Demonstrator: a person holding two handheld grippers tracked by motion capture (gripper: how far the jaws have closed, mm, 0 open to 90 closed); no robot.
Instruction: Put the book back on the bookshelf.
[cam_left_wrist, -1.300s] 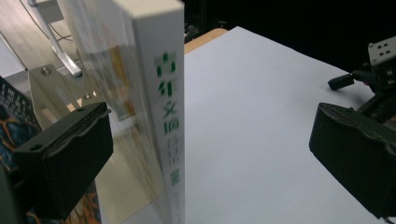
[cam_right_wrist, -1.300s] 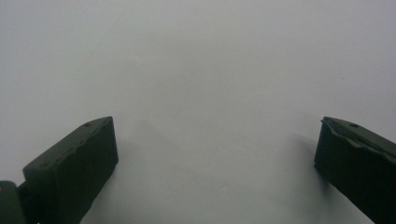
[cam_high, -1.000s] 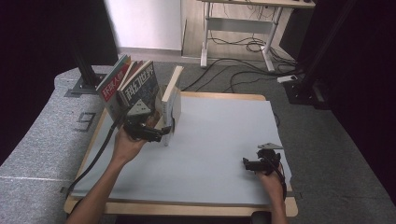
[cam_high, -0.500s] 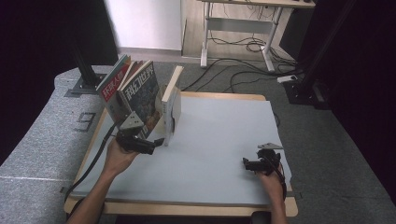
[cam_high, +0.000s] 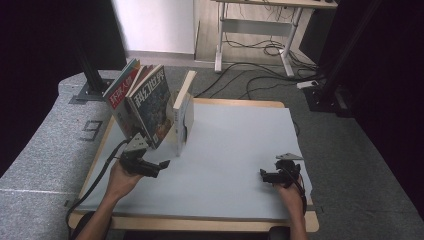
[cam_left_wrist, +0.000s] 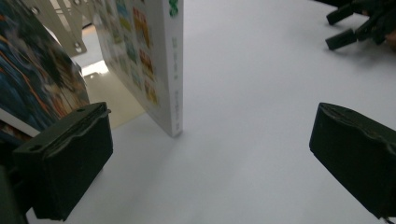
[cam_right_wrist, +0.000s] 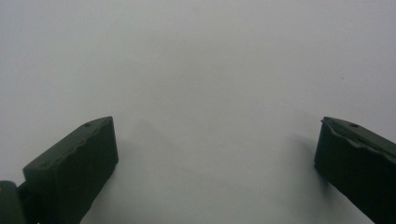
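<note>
While the left gripper (cam_high: 162, 164) hovers low over the pale sheet (cam_high: 235, 150) that covers the wooden table (cam_high: 240, 103), its two black jaws stand wide apart and hold nothing. In the left gripper view, the white book (cam_left_wrist: 156, 65) stands upright on its lower edge just ahead of the gripper (cam_left_wrist: 210, 149), a little to the left of the middle of the gap. The book is not between the jaws; it is near them but apart, and white sheet shows between its bottom corner and the jaw tips. From the high view, this white book (cam_high: 182, 112) stands near the back left part of the sheet and leans a little toward the left. Just beside it on the left, a magazine with a dark illustrated cover (cam_high: 150, 107) leans in a metal stand (cam_left_wrist: 60, 18), and behind it a magazine with a red title band (cam_high: 121, 92) leans the same way. In the left gripper view the dark cover (cam_left_wrist: 37, 79) is blurred, so I cannot read it there.

The right gripper (cam_high: 266, 176) rests at the front right part of the sheet, well apart from the books. In the right gripper view its jaws (cam_right_wrist: 215, 158) are also spread wide, with bare sheet between them.
</note>
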